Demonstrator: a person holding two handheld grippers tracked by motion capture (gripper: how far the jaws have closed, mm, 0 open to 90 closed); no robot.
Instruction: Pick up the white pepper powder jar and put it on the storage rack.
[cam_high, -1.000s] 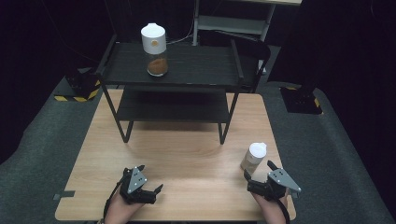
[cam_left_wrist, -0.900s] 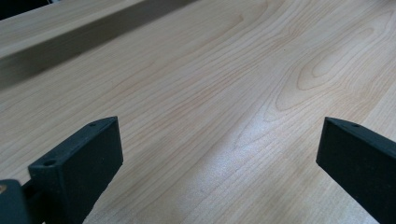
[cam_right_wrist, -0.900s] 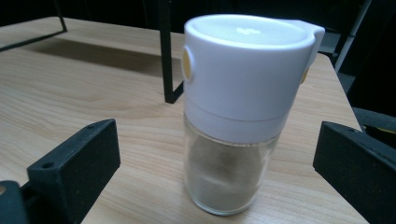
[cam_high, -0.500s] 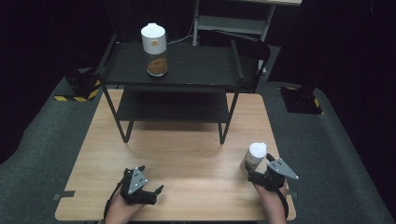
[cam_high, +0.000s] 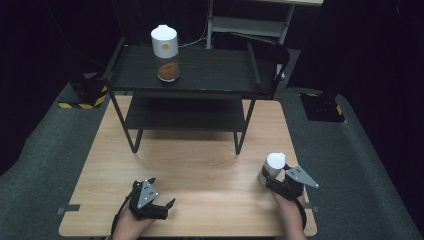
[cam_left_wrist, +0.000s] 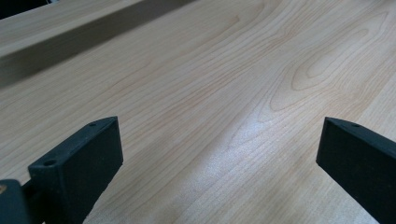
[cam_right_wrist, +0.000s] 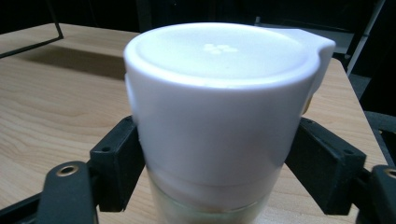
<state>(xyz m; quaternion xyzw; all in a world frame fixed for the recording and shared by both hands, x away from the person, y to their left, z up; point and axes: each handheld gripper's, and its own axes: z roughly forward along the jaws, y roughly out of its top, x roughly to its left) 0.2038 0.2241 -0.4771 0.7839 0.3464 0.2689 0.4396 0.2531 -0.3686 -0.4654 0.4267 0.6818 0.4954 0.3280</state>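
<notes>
A small glass jar with a white lid (cam_high: 274, 165) stands upright near the table's right front corner. My right gripper (cam_high: 271, 178) reaches it from the near side and is shut on it. In the right gripper view the jar (cam_right_wrist: 219, 107) sits between the two black jaws, which press on both sides just under the lid, with the gripper (cam_right_wrist: 212, 161) at its body. At the front left, my left gripper (cam_high: 169, 208) rests low over bare wood, jaws wide apart and open (cam_left_wrist: 219, 154) with nothing between them.
A black two-level rack (cam_high: 210, 67) stands at the table's far end. On its top shelf is a taller white-lidded jar (cam_high: 165, 52) with brown contents. The wooden table (cam_high: 200, 160) lies between the rack and my grippers. Dark floor surrounds the table.
My right gripper has slid forward and a little left up to the small jar, and its jaws now hold it. The left gripper has stayed put.
</notes>
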